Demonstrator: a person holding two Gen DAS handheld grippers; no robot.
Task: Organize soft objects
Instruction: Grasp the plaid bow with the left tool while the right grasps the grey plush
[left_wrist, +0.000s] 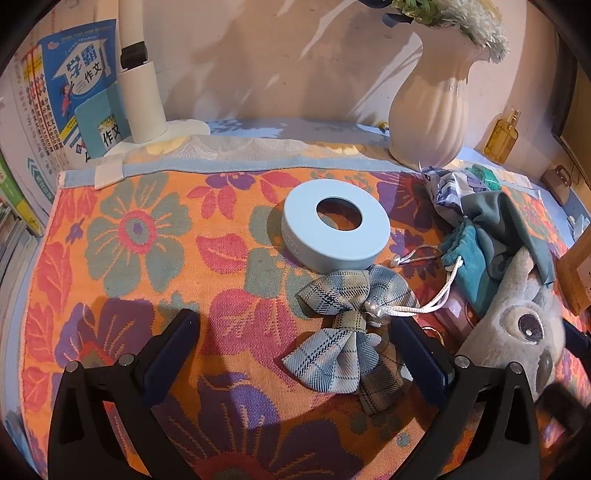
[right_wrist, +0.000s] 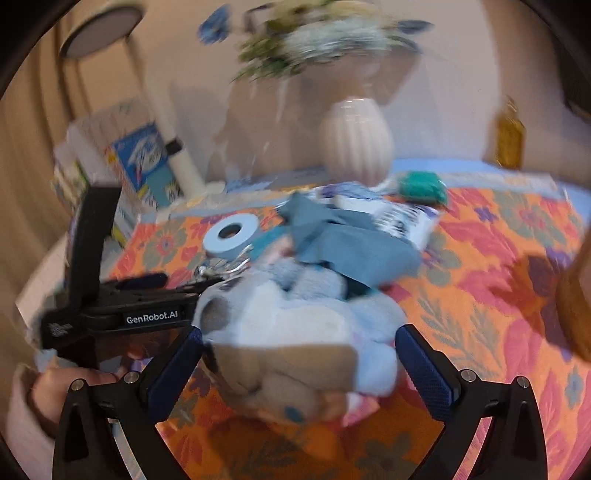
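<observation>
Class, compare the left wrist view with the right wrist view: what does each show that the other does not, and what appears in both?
Only the left wrist view shows the plaid bow lying between the open left tongs.

Only the right wrist view shows the lamp's round head, a hand, and the plush toy between the open right tongs.

Both show the blue ring, white vase, amber bottle and floral cloth.
</observation>
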